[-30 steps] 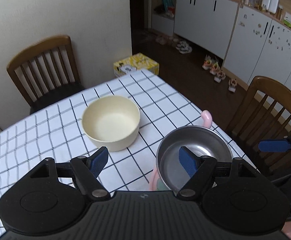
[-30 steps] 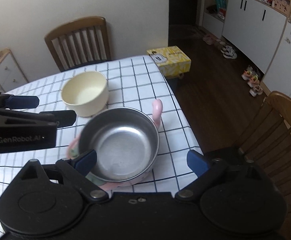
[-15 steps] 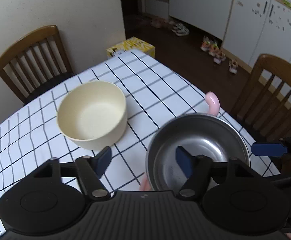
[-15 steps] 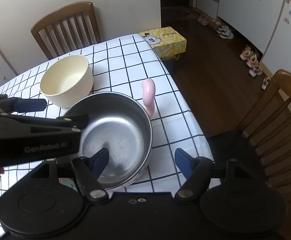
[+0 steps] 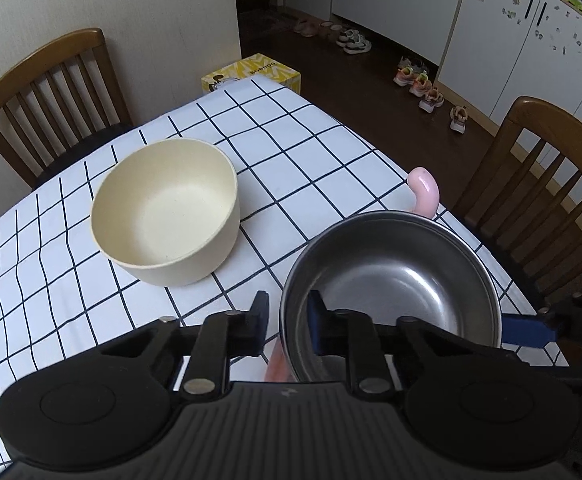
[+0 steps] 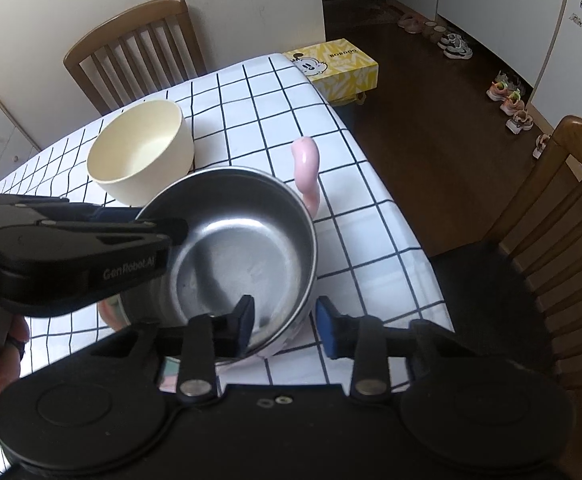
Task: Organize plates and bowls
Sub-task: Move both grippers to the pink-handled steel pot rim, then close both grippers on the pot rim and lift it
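Both grippers, left gripper (image 5: 285, 326) and right gripper (image 6: 285, 326), have just clamped the steel bowl (image 5: 391, 292) rim; next it probably lifts toward the cream bowl (image 5: 165, 212).

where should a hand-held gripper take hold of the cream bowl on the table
On the rim. The cream bowl stands upright, mouth open, with tall, nearly straight walls, so come down from above with one finger inside and one outside the wall. Its near side is free; the steel bowl sits apart from it.

- Left gripper (image 5: 287, 326): jaws just closing, apparently pinching the steel bowl (image 5: 391, 300) rim.
- Cream bowl (image 5: 165, 212) ahead-left of the fingers.
- Right gripper (image 5: 531, 330) at the bowl's far side.
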{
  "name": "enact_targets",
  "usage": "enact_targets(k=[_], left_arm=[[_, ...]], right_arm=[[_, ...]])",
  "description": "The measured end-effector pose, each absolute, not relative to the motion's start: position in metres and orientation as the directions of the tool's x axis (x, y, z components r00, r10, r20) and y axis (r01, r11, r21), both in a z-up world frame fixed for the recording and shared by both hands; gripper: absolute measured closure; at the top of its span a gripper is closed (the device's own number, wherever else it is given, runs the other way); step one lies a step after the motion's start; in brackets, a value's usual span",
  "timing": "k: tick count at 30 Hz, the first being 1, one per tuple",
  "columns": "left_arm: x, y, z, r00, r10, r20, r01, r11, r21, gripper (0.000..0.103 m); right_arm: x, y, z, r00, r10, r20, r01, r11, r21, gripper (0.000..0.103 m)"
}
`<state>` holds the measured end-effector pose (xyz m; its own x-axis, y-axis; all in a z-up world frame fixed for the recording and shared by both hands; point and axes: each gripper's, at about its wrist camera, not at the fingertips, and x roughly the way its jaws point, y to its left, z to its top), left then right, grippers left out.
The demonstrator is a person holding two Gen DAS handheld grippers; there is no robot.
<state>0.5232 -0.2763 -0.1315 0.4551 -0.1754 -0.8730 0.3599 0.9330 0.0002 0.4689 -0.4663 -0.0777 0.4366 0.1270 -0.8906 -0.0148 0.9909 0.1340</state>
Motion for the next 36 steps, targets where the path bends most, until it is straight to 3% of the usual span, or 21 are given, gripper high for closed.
enact_targets(k=[3, 18, 36], left_arm=[[0.522, -0.275, -0.13, 0.451, -0.182, -0.874, 0.358, 0.934, -0.01, 0.091], [0.488, -0.266, -0.116, 0.459, -0.126, -0.879, 0.314, 0.949, 0.028, 0.095], [0.436, -0.241, -0.115, 0.468, -0.082, -0.88, 0.254, 0.966, 0.044, 0.094]], right_arm=[[0.469, -0.467, -0.079, 0.435, 0.127, -0.891, -0.009, 0.991, 0.136, 0.076], [0.46, -0.462, -0.073, 0.434, 0.101, -0.895, -0.004, 0.994, 0.111, 0.089], [0.43, -0.444, -0.065, 0.431, 0.159, -0.888, -0.099, 0.987, 0.129, 0.093]])
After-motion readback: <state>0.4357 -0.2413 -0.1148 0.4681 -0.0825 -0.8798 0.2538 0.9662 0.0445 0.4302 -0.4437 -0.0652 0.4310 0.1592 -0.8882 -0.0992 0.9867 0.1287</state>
